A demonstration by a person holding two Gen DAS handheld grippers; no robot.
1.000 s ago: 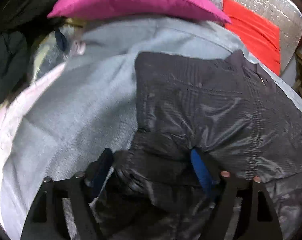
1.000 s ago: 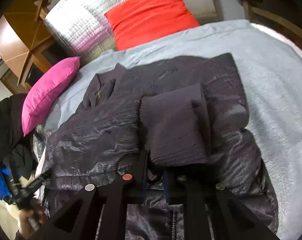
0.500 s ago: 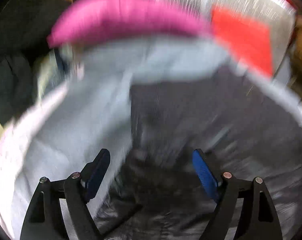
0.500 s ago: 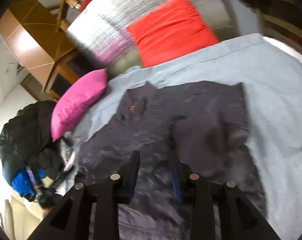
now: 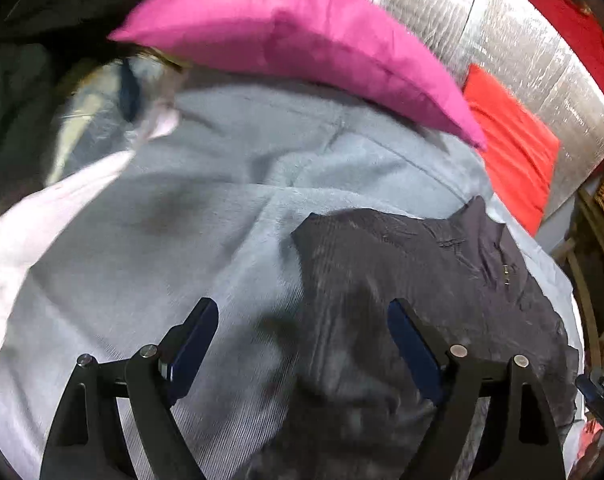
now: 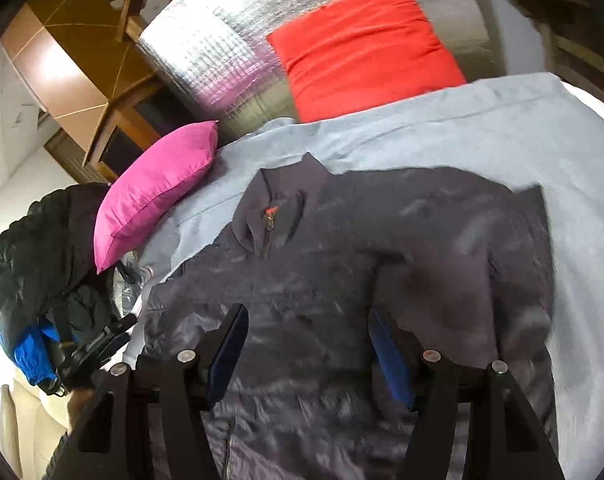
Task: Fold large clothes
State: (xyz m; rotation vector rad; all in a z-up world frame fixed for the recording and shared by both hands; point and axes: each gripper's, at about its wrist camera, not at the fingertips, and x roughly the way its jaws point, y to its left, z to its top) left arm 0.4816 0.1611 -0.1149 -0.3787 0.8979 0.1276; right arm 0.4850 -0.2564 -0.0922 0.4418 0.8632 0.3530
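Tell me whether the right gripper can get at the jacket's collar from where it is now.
Probably yes. The right gripper is open and empty above the jacket, and nothing lies between it and the collar.

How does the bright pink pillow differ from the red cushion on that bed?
The bright pink pillow is elongated and lies at the side edge of the grey-blue blanket; the red cushion is squarer and leans against the silver quilted backrest. The pink one looks smaller. Both are plain, soft and untouched.
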